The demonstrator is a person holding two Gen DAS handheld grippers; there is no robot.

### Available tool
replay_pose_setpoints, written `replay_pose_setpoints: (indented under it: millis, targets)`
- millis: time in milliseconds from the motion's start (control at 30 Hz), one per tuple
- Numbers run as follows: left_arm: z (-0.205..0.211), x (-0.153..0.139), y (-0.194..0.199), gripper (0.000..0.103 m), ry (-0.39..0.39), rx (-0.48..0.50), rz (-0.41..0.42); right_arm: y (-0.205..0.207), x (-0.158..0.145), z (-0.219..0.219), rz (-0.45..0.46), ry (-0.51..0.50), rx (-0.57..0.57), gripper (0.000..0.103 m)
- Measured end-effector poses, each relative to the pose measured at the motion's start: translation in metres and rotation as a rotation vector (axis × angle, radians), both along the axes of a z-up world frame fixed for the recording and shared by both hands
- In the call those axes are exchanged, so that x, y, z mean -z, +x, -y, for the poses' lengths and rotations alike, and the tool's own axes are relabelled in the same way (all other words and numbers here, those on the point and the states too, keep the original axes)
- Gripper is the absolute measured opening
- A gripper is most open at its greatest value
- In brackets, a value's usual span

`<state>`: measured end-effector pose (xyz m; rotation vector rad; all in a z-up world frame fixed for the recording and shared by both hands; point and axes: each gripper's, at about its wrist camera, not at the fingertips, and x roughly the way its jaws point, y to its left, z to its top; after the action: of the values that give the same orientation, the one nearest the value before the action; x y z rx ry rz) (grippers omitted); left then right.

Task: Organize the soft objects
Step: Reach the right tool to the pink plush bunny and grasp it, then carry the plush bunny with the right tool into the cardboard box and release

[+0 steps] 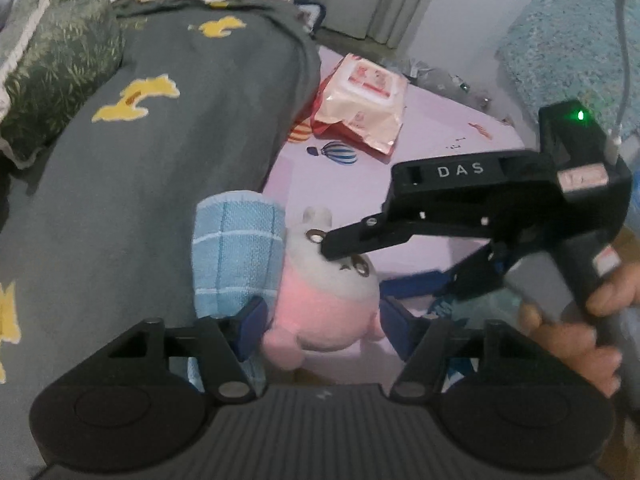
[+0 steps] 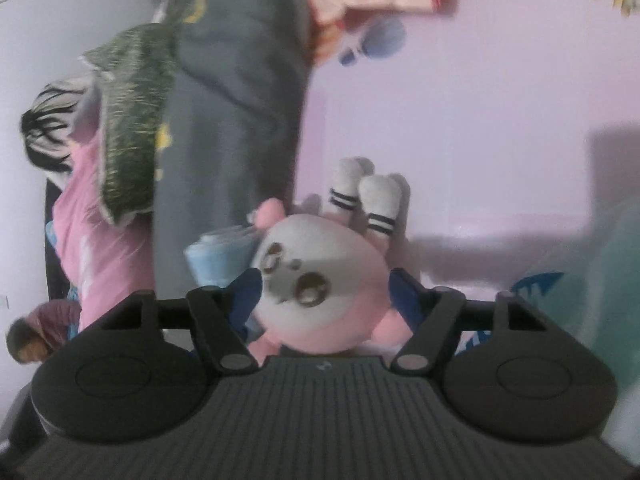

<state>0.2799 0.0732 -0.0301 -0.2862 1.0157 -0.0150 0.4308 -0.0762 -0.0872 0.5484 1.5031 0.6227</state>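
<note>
Two claws bracket one pink-and-white stuffed animal toy (image 1: pixel 320 300): left claw (image 1: pixel 320 328) open astride its body, right claw (image 2: pixel 324 296) open around its head, steadying it beside rolled blue checked towel (image 1: pixel 236 256).

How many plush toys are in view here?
1: the pink-and-white plush toy lies on the lilac sheet, beside the rolled blue towel. Others may be hidden.

A lilac sheet (image 1: pixel 420 128) carries a grey quilt (image 1: pixel 192 128), wipes pack (image 1: pixel 360 100) and plush toy (image 1: pixel 320 300).
</note>
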Motion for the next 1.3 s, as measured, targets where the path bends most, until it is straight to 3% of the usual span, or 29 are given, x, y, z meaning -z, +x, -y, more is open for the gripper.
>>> replay_pose_setpoints:
  millis: [33,133,233,333,500,733,900,1100,1200,1300]
  targets:
    - [-0.001,0.002,0.003,0.072,-0.008,-0.007,-0.002,0.001,0.008,-0.004,-0.018,0.007,0.004,0.082]
    - [-0.004,0.009,0.012,0.075,-0.037,-0.02,-0.017,0.001,0.019,-0.01,-0.035,0.033,-0.005,0.087]
    - [-0.008,0.015,0.018,0.075,-0.094,-0.036,-0.036,0.001,0.029,-0.013,-0.056,0.068,0.007,0.087]
    - [-0.01,0.013,0.018,0.071,-0.138,-0.038,-0.035,-0.001,0.033,-0.009,-0.08,0.108,0.028,0.079]
    - [-0.001,-0.004,0.013,0.071,-0.144,-0.014,-0.007,-0.009,0.012,0.0,-0.003,0.099,0.017,0.077]
    - [0.038,-0.058,-0.005,0.072,-0.139,0.067,0.095,-0.027,-0.032,0.043,0.071,0.184,0.063,0.076]
    - [0.08,-0.095,-0.018,0.074,-0.187,0.186,0.191,-0.054,-0.069,0.113,0.146,0.268,0.146,0.076]
    - [0.103,-0.096,-0.036,0.076,-0.172,0.238,0.238,-0.088,-0.106,0.255,0.267,0.318,0.374,0.077]
    - [0.097,-0.085,-0.043,0.076,-0.172,0.213,0.224,-0.11,-0.103,0.321,0.281,0.295,0.511,0.077]
    - [0.087,-0.071,-0.043,0.076,-0.181,0.176,0.194,-0.126,-0.078,0.366,0.213,0.245,0.624,0.077]
